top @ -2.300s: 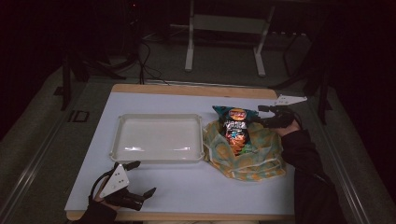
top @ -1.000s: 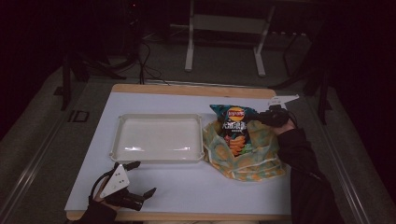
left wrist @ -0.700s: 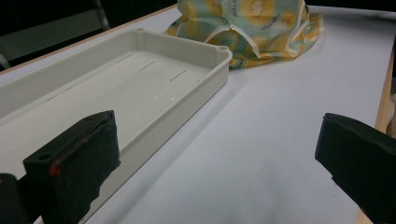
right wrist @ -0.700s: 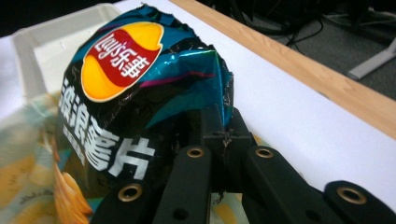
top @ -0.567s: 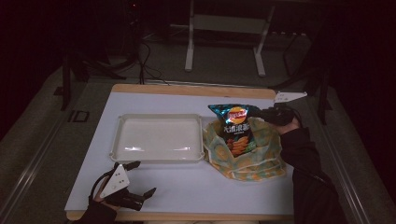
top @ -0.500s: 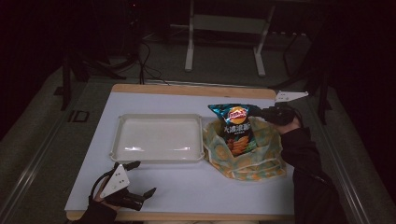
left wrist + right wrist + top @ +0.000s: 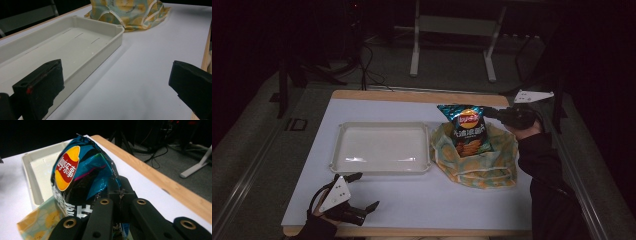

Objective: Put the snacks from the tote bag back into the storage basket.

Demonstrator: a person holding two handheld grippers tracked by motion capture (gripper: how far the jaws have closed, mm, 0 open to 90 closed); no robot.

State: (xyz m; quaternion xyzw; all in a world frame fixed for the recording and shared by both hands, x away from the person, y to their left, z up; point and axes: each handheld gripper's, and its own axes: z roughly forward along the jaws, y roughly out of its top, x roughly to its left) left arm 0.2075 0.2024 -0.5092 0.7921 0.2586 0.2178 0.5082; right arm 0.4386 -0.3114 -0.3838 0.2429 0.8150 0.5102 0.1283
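Table (image 7: 412,210): white surface with a wooden lip along the far edge; it is carrying everything I am working with.
Tray (image 7: 382,148): pale, shallow and empty, lying mid-surface toward the left half, its long side running parallel to the far edge.
Cloth bag (image 7: 492,167): yellow-and-teal printed fabric, slumping on the right half of the surface just beside the tray's right rim, mouth gaping upward.
Chip bag (image 7: 468,131): teal foil packet, standing upright out of the cloth bag's mouth, lower part sitting inside the fabric, top reaching toward the far edge.
Right gripper (image 7: 497,114): I am pinching the chip bag's top right corner from the far-right side. In the right gripper view the foil (image 7: 82,172) is crumpling between my jaws, so they are closed down on it.
Left gripper (image 7: 357,197): I am resting it near the near-left corner, clear of the tray's near rim. The jaws are standing wide apart with nothing between them; in the left gripper view the tray wall (image 7: 100,47) is sitting just beyond the left jaw.
Step in hand: as I judge it, I am drawing the packet up out of the cloth bag; it is not yet free of the fabric.
Next move: probably needing more lift until the bottom clears the bag's rim, then a carry leftward, most likely to the tray. With only a corner pinch, the packet may swing or slip; the cloth may drag along with it, and my idle left tongs could pin it down.
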